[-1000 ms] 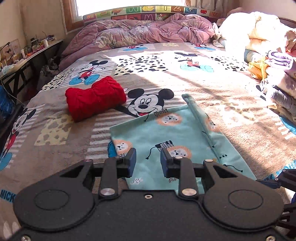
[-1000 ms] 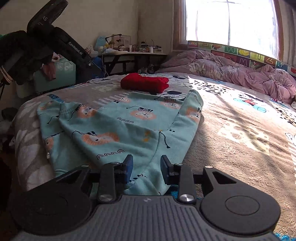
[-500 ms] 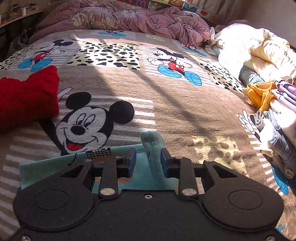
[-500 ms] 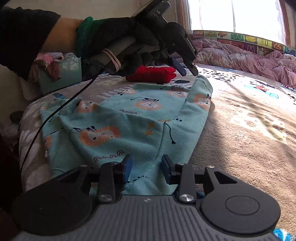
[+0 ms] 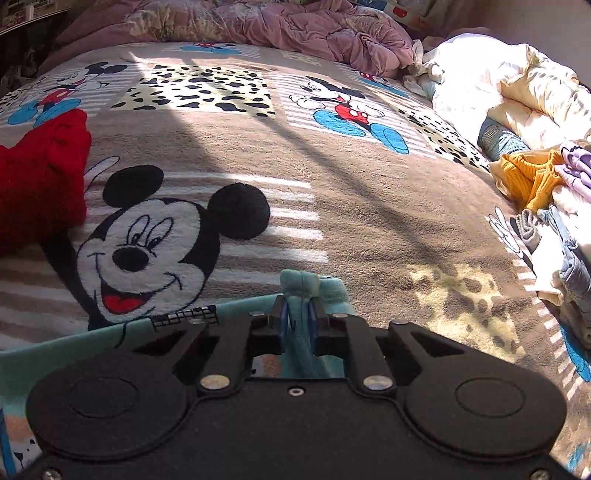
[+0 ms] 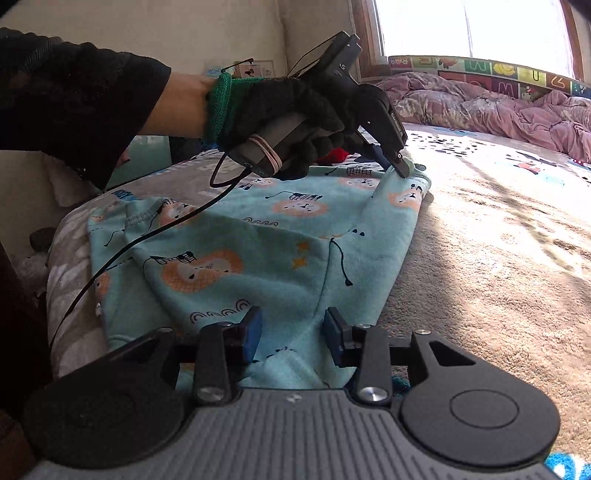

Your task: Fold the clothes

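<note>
Home bedroom. I am working over a bed spread with a cartoon-mouse blanket [image 5: 332, 192]; rumpled pink duvet [image 5: 280, 22] at 12 o'clock, loose laundry pile [image 5: 535, 173] at 3 o'clock, sunlit window [image 6: 476, 33] at my 1 o'clock.

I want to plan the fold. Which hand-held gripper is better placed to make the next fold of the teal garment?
Probably left. The left hand-held gripper is shut on the teal garment at its far end; the right hand-held gripper is open, holding nothing.
</note>
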Motion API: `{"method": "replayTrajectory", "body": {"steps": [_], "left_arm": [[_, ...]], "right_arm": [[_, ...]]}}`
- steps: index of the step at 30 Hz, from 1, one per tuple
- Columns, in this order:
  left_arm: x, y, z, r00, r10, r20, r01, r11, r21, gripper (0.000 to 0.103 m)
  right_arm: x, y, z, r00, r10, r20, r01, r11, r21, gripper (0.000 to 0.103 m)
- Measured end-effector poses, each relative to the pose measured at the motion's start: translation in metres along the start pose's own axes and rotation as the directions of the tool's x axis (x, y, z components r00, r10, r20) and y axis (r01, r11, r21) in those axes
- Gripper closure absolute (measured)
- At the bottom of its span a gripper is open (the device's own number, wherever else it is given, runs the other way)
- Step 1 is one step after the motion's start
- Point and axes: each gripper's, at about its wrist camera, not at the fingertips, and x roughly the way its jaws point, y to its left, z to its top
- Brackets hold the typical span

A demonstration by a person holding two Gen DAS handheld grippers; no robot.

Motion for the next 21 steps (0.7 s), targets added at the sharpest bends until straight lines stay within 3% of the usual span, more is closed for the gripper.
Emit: {"method": "replayTrajectory", "body": {"steps": [2, 8, 9, 11, 16, 18, 21], "left_arm": [[0.003, 0.007, -0.003, 1.000, -0.022, 0.008, 0.022, 0.999, -0.028, 0.092], [0.013, -0.011, -0.011, 0.999, 0.052, 0.001, -0.051, 0.993, 0.105, 0.087], [0.012, -0.013, -0.009, 0.998, 0.062, -0.003, -0.061, 0.992, 0.114, 0.086], [0.006, -0.011, -0.003, 0.997, 0.083, 0.001, -0.082, 0.989, 0.125, 0.076], [-0.023, -0.014, 0.011, 0.990, 0.124, 0.066, -0.133, 0.980, 0.149, 0.075], [-0.035, -0.016, 0.015, 0.992, 0.088, 0.086, -0.102, 0.981, 0.166, 0.075], [-0.034, -0.028, 0.014, 0.998, 0.034, 0.054, -0.046, 0.971, 0.235, 0.075]], "right_arm": [[-0.001, -0.001, 0.000, 1.000, 0.003, 0.000, -0.003, 1.000, 0.001, 0.063], [0.001, -0.002, 0.001, 1.000, 0.011, 0.000, -0.011, 1.000, 0.008, 0.063], [0.001, -0.002, 0.001, 1.000, 0.013, 0.001, -0.013, 1.000, 0.010, 0.063], [0.001, -0.002, 0.001, 1.000, 0.011, 0.002, -0.011, 1.000, 0.008, 0.063], [0.002, 0.001, 0.001, 1.000, 0.000, 0.001, 0.000, 1.000, -0.003, 0.063], [0.002, 0.002, 0.001, 1.000, -0.004, 0.001, 0.004, 1.000, -0.006, 0.063], [0.002, 0.003, 0.001, 1.000, -0.009, 0.000, 0.009, 1.000, -0.011, 0.063]]}}
